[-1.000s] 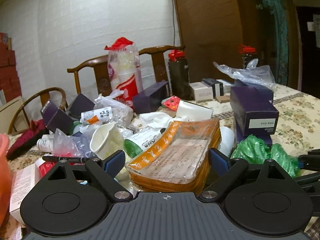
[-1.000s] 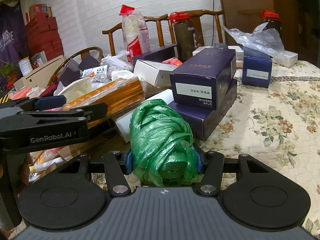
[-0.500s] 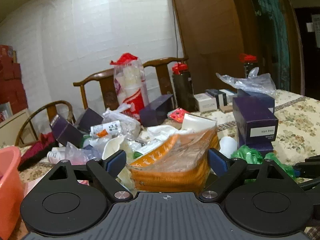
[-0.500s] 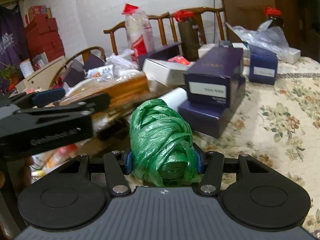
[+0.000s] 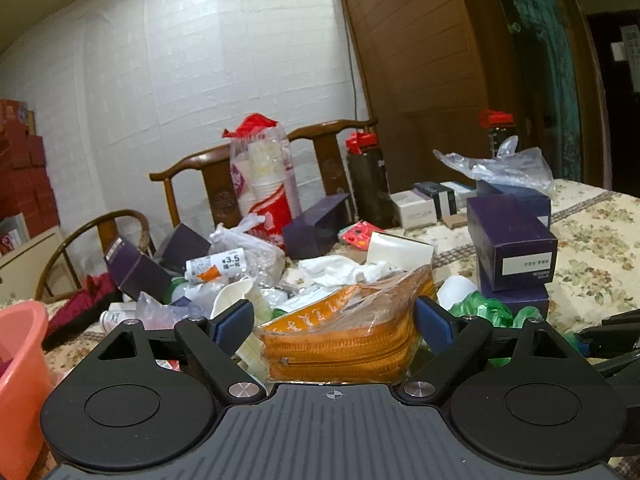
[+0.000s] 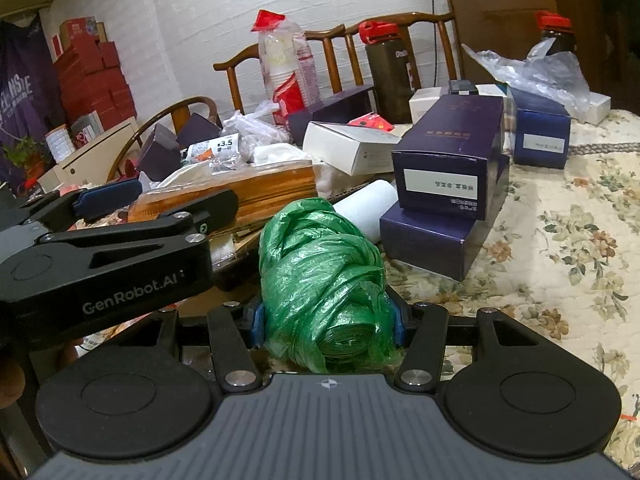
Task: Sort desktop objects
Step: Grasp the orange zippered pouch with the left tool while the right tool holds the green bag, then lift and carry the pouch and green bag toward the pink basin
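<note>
Your right gripper (image 6: 326, 322) is clamped on the green bag roll (image 6: 320, 276) just above the floral cloth (image 6: 560, 260), beside the stacked navy boxes (image 6: 448, 184), while your left gripper (image 5: 334, 316) grips the orange packet (image 5: 344, 336) by its sides, raised off the clutter.
</note>
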The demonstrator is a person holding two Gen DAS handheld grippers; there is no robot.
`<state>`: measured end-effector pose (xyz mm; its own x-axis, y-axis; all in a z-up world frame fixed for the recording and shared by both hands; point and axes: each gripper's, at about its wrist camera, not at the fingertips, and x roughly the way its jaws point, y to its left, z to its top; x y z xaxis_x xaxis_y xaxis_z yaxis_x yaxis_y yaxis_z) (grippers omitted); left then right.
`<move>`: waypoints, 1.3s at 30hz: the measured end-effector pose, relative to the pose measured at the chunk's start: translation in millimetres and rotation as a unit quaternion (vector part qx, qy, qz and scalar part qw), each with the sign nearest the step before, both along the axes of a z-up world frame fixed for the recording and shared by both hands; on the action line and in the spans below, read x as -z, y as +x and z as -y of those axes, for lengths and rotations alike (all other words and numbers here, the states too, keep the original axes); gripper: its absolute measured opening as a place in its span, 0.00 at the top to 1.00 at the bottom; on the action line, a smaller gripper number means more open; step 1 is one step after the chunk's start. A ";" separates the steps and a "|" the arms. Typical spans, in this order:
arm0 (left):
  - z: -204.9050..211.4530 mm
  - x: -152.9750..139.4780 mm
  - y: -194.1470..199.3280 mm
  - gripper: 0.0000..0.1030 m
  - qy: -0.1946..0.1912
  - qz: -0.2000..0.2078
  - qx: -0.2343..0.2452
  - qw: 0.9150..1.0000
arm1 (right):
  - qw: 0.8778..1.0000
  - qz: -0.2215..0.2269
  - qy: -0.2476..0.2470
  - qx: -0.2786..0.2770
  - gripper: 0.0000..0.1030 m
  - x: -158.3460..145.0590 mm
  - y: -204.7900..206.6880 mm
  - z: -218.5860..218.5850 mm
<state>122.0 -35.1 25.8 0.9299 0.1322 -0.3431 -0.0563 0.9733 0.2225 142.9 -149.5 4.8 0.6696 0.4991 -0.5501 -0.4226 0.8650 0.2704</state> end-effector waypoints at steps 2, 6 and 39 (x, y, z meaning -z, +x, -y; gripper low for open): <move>0.4 0.1 0.3 0.17 0.000 0.000 0.000 1.000 | 1.000 -0.001 0.001 0.001 0.42 0.0 0.1 1.2; 0.0 -0.7 -0.4 0.17 0.000 0.003 -0.002 1.000 | 1.000 -0.001 -0.002 0.005 0.42 0.0 0.8 2.8; -10.4 -16.4 -13.0 0.18 0.002 0.048 -0.024 0.999 | 1.000 0.003 0.007 -0.003 0.42 -15.7 1.2 -15.8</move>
